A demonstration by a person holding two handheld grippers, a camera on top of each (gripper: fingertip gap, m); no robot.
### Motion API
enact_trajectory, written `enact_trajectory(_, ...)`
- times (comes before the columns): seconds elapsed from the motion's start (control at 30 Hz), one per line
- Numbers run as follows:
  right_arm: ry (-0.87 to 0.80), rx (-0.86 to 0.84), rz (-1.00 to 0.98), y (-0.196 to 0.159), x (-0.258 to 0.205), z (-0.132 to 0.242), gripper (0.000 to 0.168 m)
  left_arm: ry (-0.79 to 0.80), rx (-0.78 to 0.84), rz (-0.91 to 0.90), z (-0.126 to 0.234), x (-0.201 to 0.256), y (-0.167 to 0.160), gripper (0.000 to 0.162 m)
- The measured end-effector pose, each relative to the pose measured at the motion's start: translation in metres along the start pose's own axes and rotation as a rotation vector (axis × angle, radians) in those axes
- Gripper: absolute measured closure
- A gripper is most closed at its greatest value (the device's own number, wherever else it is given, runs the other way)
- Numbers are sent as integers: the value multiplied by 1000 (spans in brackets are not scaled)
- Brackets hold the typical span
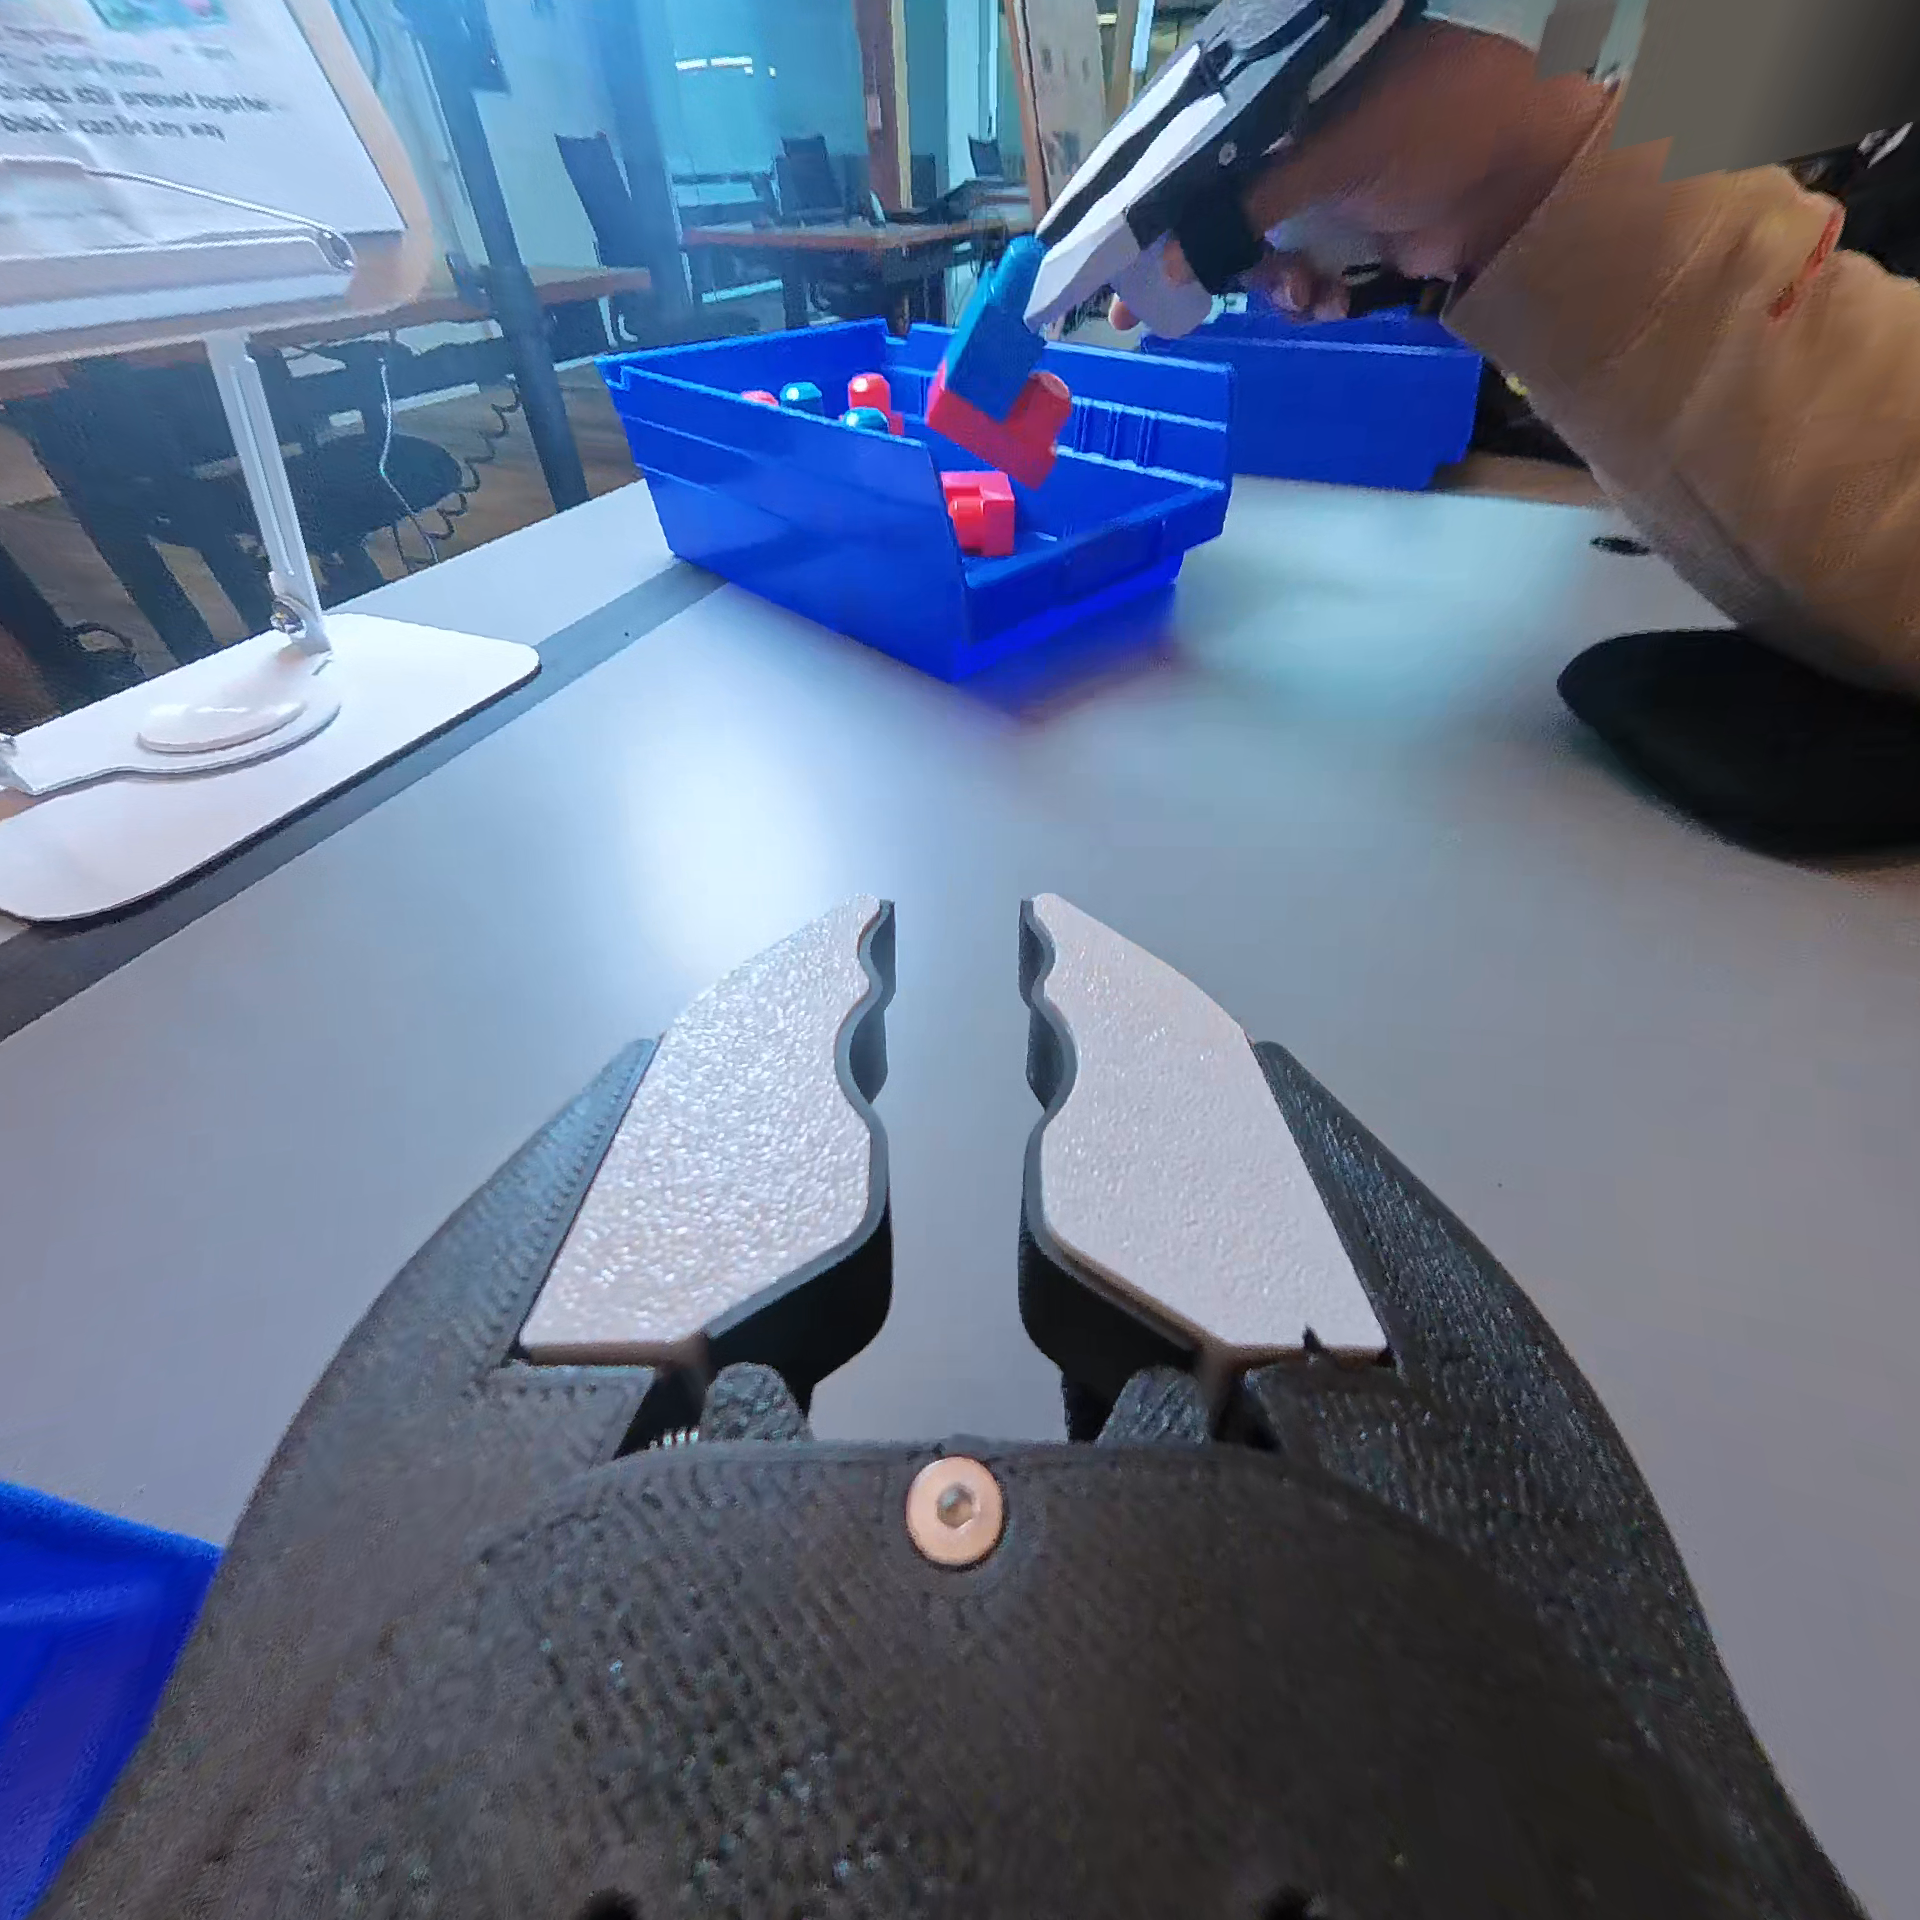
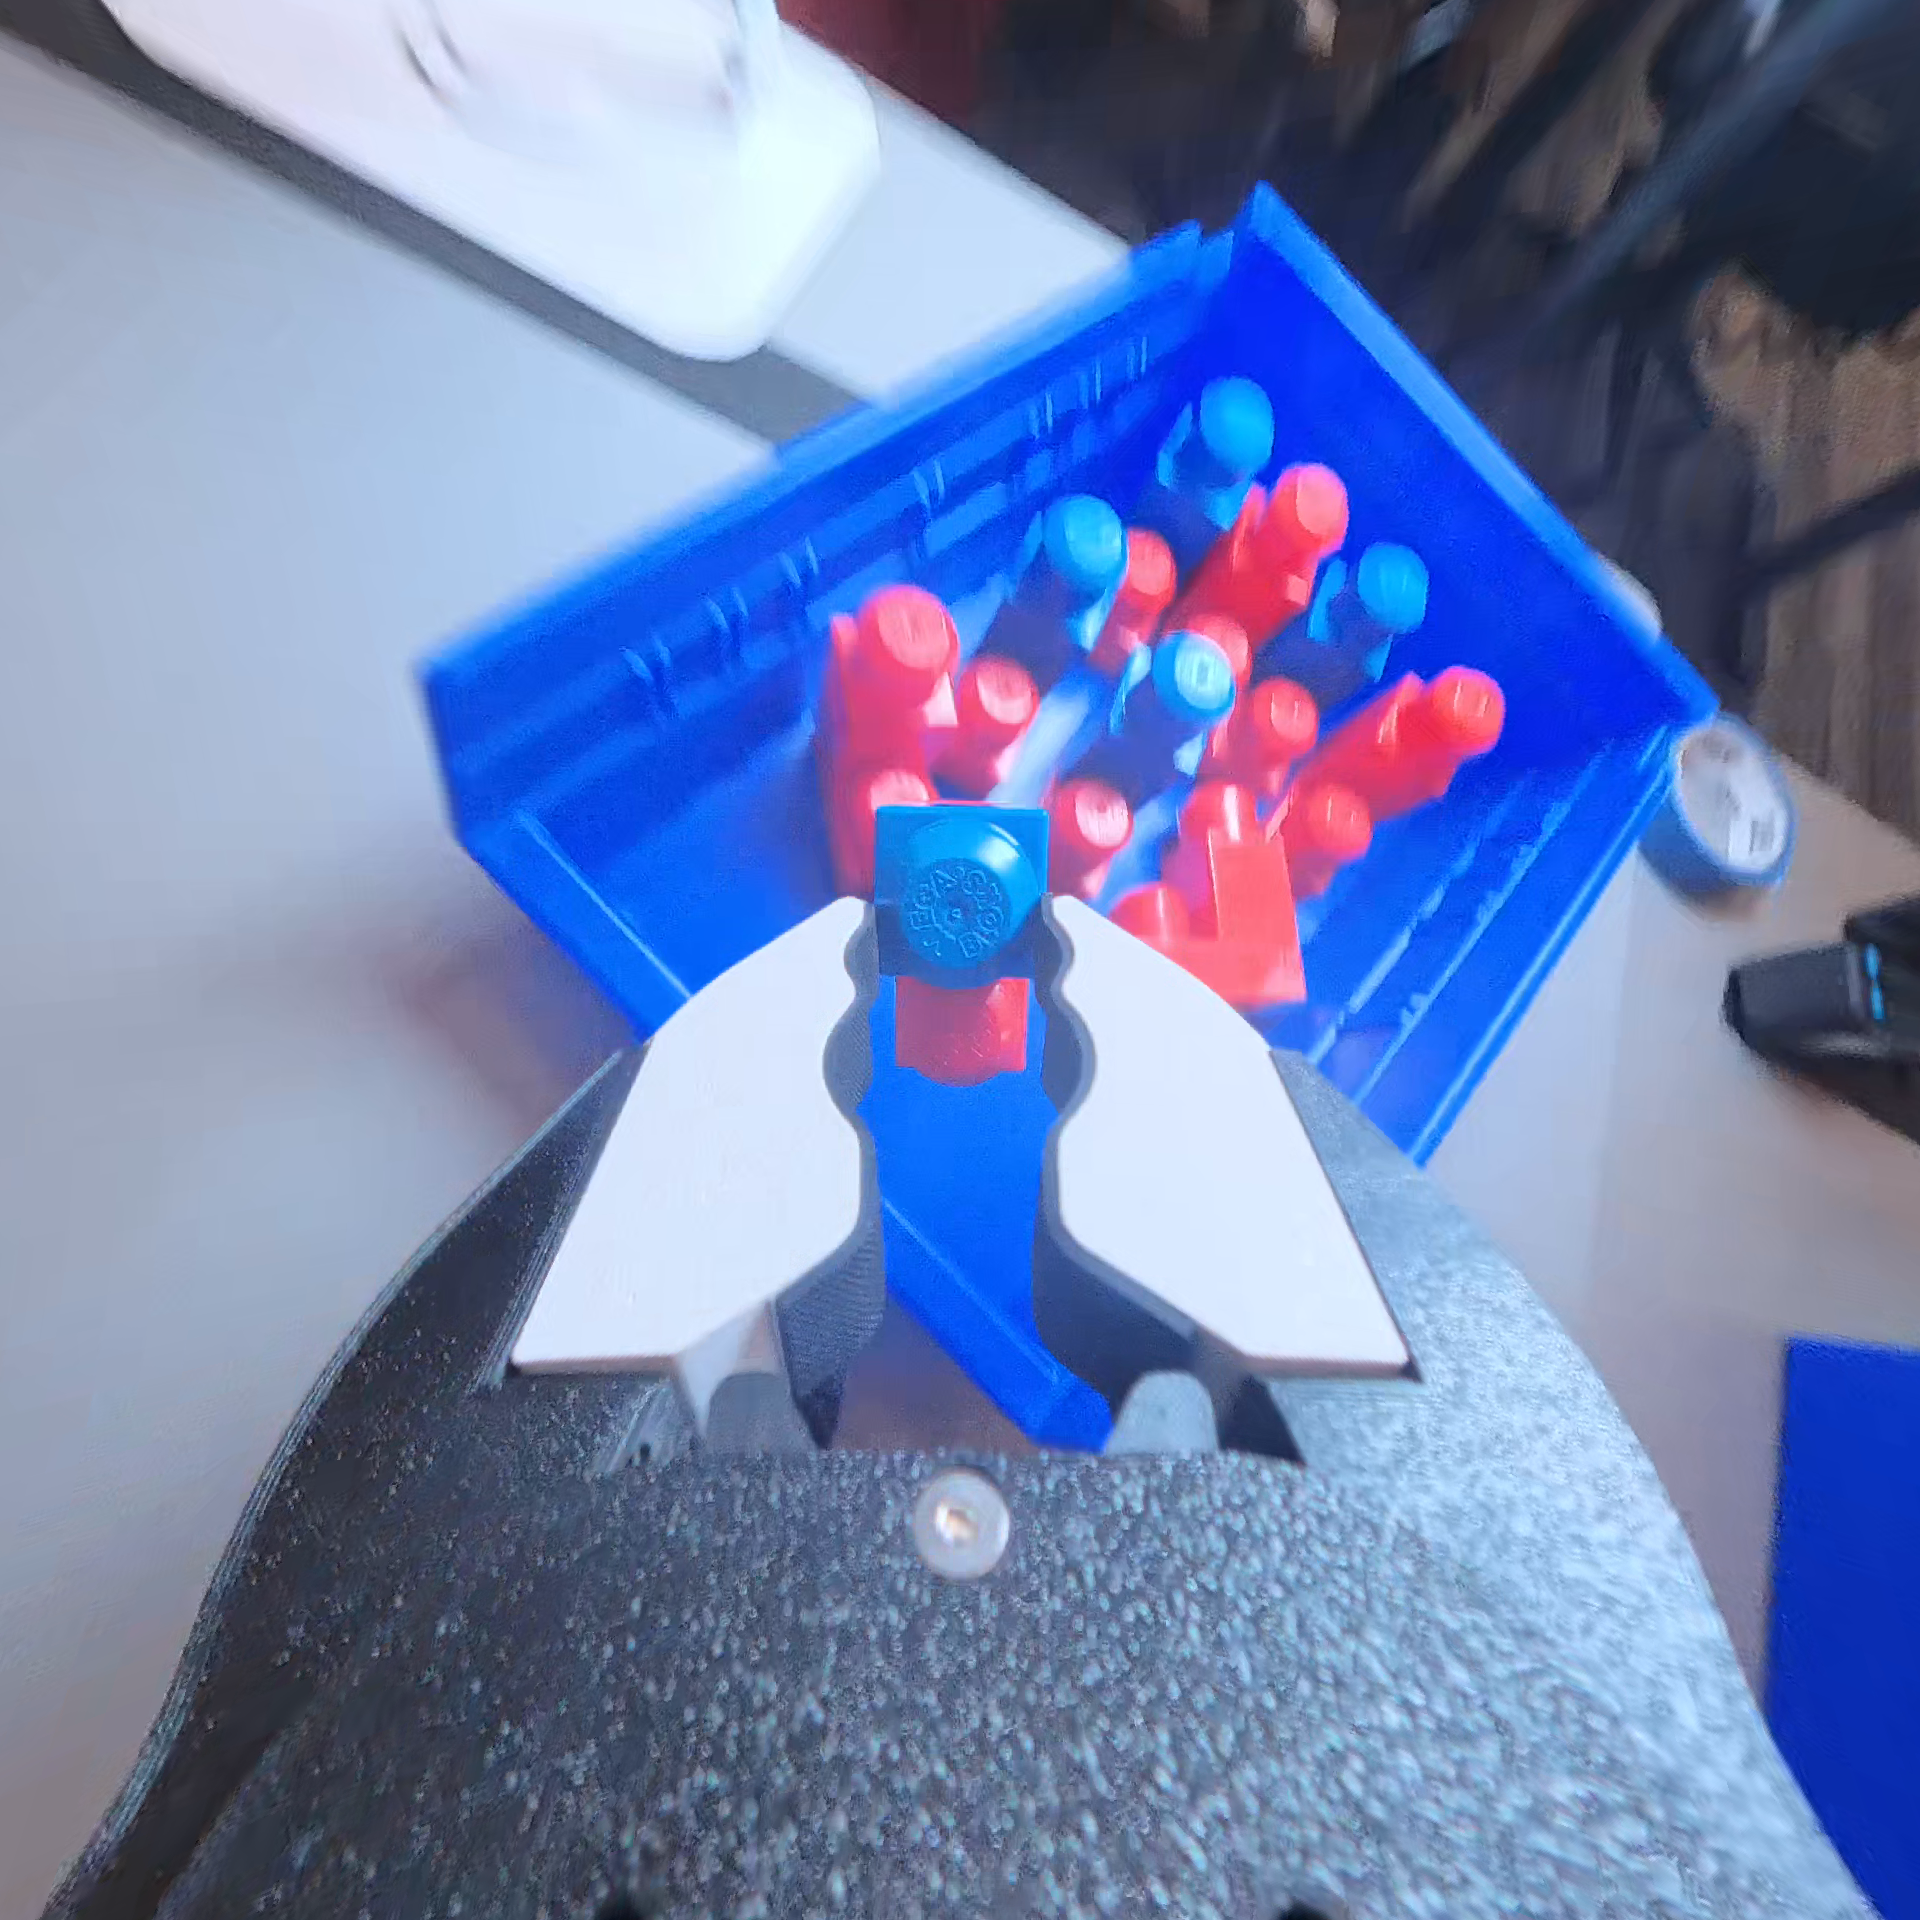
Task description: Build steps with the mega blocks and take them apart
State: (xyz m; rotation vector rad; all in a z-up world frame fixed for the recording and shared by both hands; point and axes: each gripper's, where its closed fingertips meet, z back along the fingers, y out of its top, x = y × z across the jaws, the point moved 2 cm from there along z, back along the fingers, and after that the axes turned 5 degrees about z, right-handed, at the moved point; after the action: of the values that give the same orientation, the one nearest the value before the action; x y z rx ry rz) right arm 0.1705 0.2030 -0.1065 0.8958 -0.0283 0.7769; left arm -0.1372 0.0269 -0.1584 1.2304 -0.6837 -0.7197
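Grey laminate table (image 1: 1195, 831) in an office room, far desks and chairs blurred behind. Left tongs (image 1: 956, 925) low over bare table, released, gripping nothing. Right tongs (image 2: 956, 914) clenched on small blue plastic block (image 2: 958, 902), with red plastic block (image 2: 961, 1023) snapped beneath, both hanging above near end of blue plastic bin (image 2: 727, 582) at far centre. More red and blue blocks (image 2: 1195, 675) loose inside. Probably light, rigid, smooth-sided; best pinched across flat side walls, not rounded stud. White stand base (image 1: 260, 727) at left.

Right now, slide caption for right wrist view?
Right gripper clamps a joined blue-and-red block pair above the blue bin of loose blocks.
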Motion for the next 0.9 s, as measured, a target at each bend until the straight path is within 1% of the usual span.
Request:
enact_trajectory(0.07, -22, -122, 6, -22, 3, -16, 139, 2, -21, -17, -2, 1, -4, 141)
enact_trajectory(0.17, -13, -208, -10, -35, 1, -42, 139, 6, -37, -28, -3, 1, -7, 141)
enact_trajectory(0.27, -15, -207, -37, -37, 4, -61, 140, 10, -27, -33, -2, 1, -5, 141)
enact_trajectory(0.4, -59, -151, -65, -33, 17, -73, 139, 18, -38, -30, -2, -3, -8, 141)
enact_trajectory(0.47, -68, -112, -108, -33, 23, -77, 139, 21, -53, -28, -3, -5, -12, 142)
enact_trajectory(0.5, -75, -95, -128, -33, 26, -78, 137, 22, -57, -31, -3, -5, -13, 142)
enact_trajectory(0.53, -89, -72, -140, -31, 29, -79, 129, 22, -56, -33, -3, -5, -13, 141)
enact_trajectory(0.6, -109, -2, -141, -22, 32, -74, 120, 22, -46, -33, -2, -4, -10, 140)
enact_trajectory(0.7, -107, 183, -147, 11, 35, -48, 117, 74, -30, -18, 7, -11, 7, 137)
enact_trajectory(0.73, -93, 261, -148, 24, 33, -36, 117, 115, -14, -18, 15, -17, 18, 136)
enact_trajectory(0.8, -52, 398, -153, 50, 27, -8, 118, 253, 28, -28, 39, -40, 47, 137)
enact_trajectory(0.87, 12, 500, -151, 71, 13, 18, 119, 410, 35, -20, 72, -73, 74, 137)
enact_trajectory(0.9, 52, 531, -146, 78, 4, 28, 119, 477, 10, -2, 89, -91, 83, 134)
